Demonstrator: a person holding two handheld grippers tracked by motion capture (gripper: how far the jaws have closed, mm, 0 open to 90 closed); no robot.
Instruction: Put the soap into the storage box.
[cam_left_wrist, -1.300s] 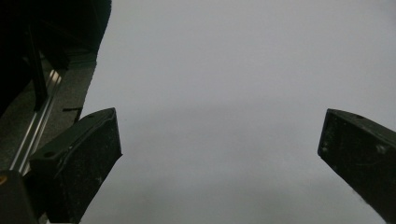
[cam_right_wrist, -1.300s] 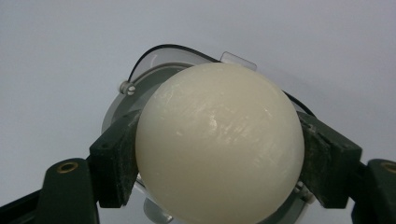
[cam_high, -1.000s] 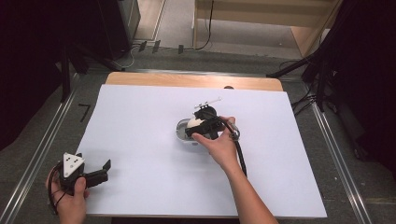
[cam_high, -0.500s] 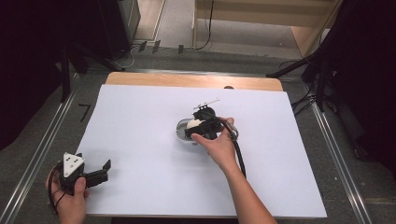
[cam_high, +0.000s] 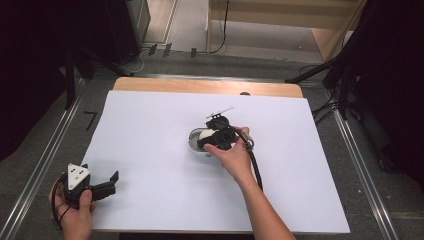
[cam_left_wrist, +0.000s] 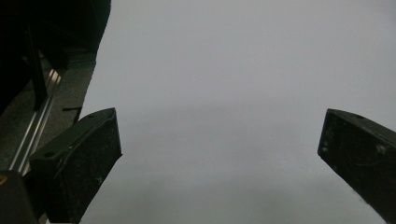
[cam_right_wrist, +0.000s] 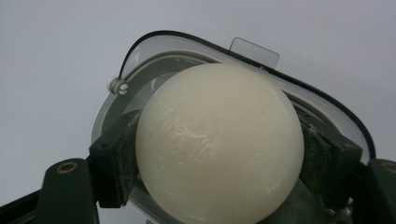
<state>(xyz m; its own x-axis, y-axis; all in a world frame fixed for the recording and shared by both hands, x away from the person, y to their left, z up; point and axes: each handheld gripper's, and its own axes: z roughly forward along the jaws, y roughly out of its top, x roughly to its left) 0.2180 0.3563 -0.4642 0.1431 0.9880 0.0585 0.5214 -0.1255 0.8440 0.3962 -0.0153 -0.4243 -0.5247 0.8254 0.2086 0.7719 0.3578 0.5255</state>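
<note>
- The right gripper pinched a cream-white ball between its two black jaws, one pad pressed against each side of it.
- The ball looked smooth and matt, evenly round, with a few faint scuffs and one small pimple on its upper left face; its colour was a pale ivory with no markings.
- Directly behind and under the held ball sat a shallow container with a clear, dark-edged rim, a grey inside, a small clear tab at its far edge and a little white peg on the side by the gripper's left jaw.
- From the high view, the ball showed as a pale spot just ahead of the right gripper, over the round container near the middle of the white table sheet.
- A thin white stick lay just beyond the gripper's far side on the sheet.
- The left gripper had its jaws spread wide with nothing between them, facing bare sheet.
- In the high view that left gripper was held well apart from the ball, at the near left corner of the sheet.
</note>
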